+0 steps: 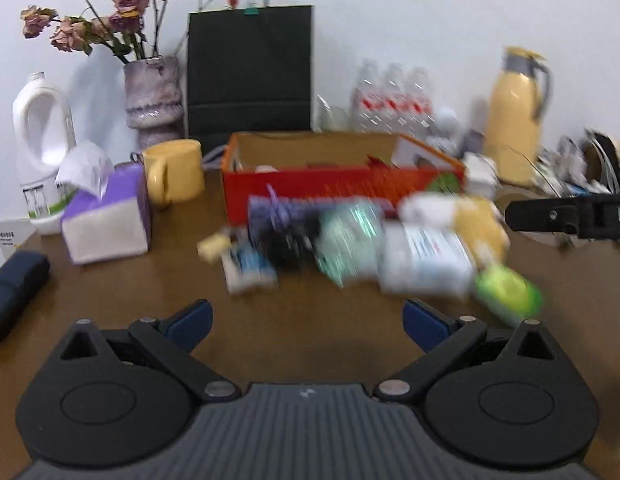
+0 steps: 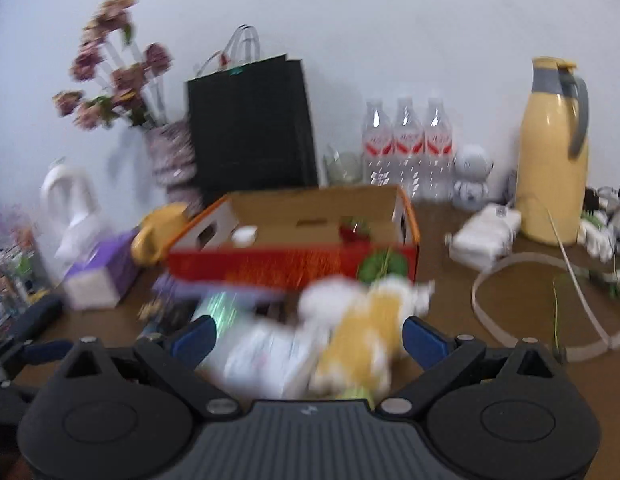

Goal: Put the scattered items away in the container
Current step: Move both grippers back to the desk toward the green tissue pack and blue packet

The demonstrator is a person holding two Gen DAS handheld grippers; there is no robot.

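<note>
- Both grippers are hovering low over the brown desk (image 1: 310, 344), each with its blue-tipped jaws standing spread wide and pinching nothing.
- Left gripper (image 1: 307, 318) is sitting back from the pile of scattered items (image 1: 362, 244), with bare desk showing between its fingertips (image 1: 191, 320).
- Right gripper (image 2: 310, 338) is sitting close over the same pile, with a yellow-and-white soft item (image 2: 362, 320) and a white packet (image 2: 269, 360) lying between its spread jaws; whether either pad is touching them is lost in the blur.
- Scattered items are lying on the desk just in front of the red cardboard box (image 1: 342, 190), outside it: a green packet (image 1: 510, 292), a teal foil pouch (image 1: 350, 240), a purple-and-black bundle (image 1: 281, 224) and a white labelled packet (image 1: 426, 260).
- That box is standing open-topped, with a small white thing and something red resting inside (image 2: 354, 230).
- Behind it, a black paper bag (image 1: 249, 72), a vase of dried roses (image 1: 151, 96), 3 water bottles (image 2: 406, 144) and a yellow jug (image 2: 552, 156) are lining the wall.
- A purple tissue box (image 1: 109, 220) and a yellow mug (image 1: 175, 176) are standing left of the box.
</note>
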